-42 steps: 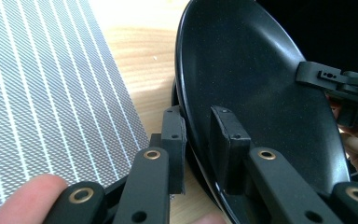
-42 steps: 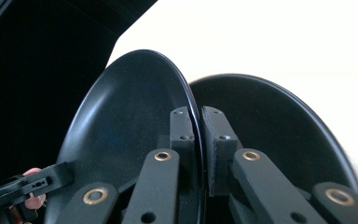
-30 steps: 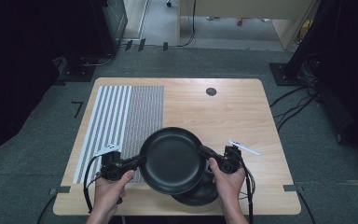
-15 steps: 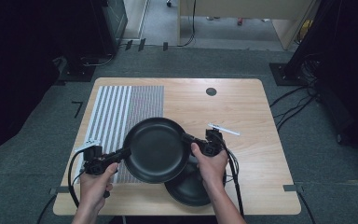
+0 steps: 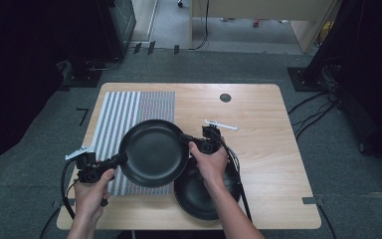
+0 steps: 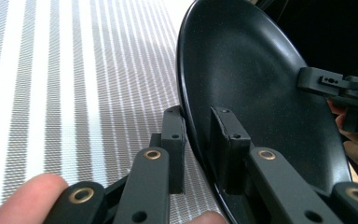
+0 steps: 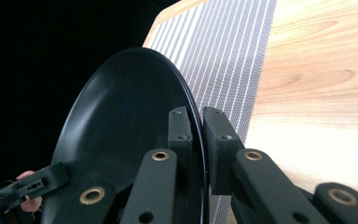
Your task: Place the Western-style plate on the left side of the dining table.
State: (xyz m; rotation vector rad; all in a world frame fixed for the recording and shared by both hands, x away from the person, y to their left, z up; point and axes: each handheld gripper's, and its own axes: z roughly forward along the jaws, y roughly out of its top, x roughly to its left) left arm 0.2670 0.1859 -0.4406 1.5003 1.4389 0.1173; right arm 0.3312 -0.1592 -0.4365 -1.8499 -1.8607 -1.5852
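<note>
High view, black plate (image 5: 153, 152) rim between both grippers' jaws

Two black plates: one held up (image 5: 153, 152), one lying on the surface (image 5: 204, 196) near the front edge. One striped mat (image 5: 129, 112). One wooden surface (image 5: 258, 144). One small dark round disc (image 5: 225, 97) near the far edge of the surface. Two tongs: left (image 5: 121, 158), right (image 5: 184, 138), each clamped on the rim of the raised plate. Two hands: left (image 5: 92, 186), right (image 5: 211, 164). Two white tags, one atop each tongs: left (image 5: 78, 152), right (image 5: 221, 125). Two black jaws per tongs, seen close up in each gripper view, four jaws in all.
</note>
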